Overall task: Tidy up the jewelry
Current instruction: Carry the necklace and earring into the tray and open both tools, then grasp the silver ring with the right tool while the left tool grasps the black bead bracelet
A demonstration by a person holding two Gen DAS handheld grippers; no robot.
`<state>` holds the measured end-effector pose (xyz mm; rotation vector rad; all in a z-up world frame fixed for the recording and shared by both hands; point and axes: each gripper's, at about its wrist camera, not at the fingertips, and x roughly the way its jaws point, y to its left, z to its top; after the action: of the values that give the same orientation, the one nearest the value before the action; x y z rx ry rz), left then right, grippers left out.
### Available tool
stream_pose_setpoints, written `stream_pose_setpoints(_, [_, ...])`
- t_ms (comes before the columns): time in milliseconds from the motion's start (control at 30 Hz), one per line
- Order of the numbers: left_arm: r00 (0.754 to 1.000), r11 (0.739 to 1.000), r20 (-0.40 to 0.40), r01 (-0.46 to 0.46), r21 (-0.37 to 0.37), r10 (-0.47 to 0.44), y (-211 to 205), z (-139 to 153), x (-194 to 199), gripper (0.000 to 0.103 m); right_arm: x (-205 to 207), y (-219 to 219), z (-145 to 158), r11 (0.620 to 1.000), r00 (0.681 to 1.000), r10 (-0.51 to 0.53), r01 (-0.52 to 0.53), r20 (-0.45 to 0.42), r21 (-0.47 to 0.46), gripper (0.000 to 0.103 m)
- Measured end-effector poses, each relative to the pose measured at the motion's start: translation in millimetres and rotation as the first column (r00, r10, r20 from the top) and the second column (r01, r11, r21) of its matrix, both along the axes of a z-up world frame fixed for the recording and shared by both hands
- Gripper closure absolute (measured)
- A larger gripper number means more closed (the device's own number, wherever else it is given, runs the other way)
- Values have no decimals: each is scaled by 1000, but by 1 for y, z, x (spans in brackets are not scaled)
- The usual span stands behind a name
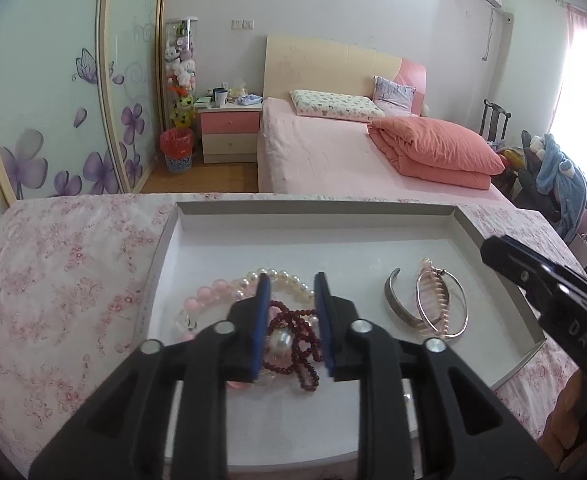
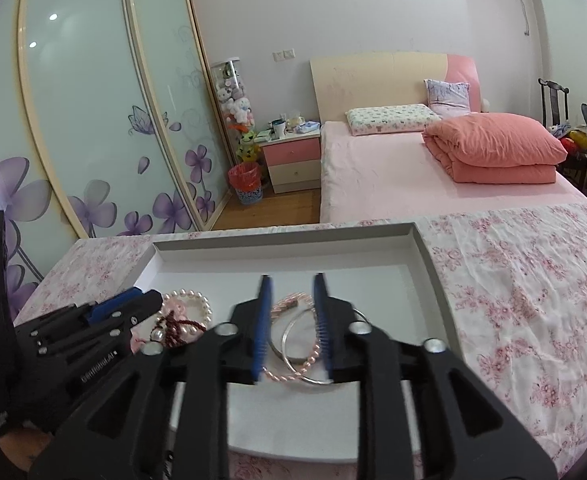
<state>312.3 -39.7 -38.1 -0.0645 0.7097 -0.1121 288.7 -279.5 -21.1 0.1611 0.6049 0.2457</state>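
A shallow white tray (image 1: 333,216) lies on a floral cloth. At its left sits a tangle: a white pearl bracelet (image 1: 281,274), a pink bead bracelet (image 1: 209,296) and a dark red bead string (image 1: 297,340) around a large pearl (image 1: 279,340). My left gripper (image 1: 292,280) hovers over this tangle, jaws a little apart; I see the red beads through the gap, but the pads are not pressing on them. At the tray's right lie a silver cuff (image 1: 397,300), a thin hoop bangle (image 2: 293,354) and a pink beaded bracelet (image 2: 289,300). My right gripper (image 2: 292,282) stands open over them.
The floral cloth (image 2: 513,300) covers the table around the tray. A pink bed (image 1: 333,152) with a folded quilt stands beyond the table's far edge. Each gripper shows in the other's view: the right gripper (image 1: 533,280), the left gripper (image 2: 125,304).
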Motion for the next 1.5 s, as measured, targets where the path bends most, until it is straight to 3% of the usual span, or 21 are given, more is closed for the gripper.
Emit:
stream_pose_setpoints(433, [1000,1000,-16,-14,9,14,27,1,-34,70,-43,-2,-10,994,994,95,-98,-60,-48,77])
stream_pose_setpoints(733, [999,1000,-53,-9,14,10,47,-8,-73,67,-78,19,-44,967,951,221,-242,-215,-80,77])
stream_pose_setpoints(967, [998,1000,-60,-26,5,27,57,-9,-80,65,-86,37,-53,950,932,253,-290,-260,-118,77])
stream_pose_setpoints(1233, [998,1000,-58,-16,7,16,51,-9,-85,61,-82,42,-55,950,941,211,-261,-264,-172,80])
stream_pose_setpoints(1500, [998,998,-37,55,32,-54,25,-7,-100,59,-73,-6,-56,978,964,-25,-32,-266,-206,80])
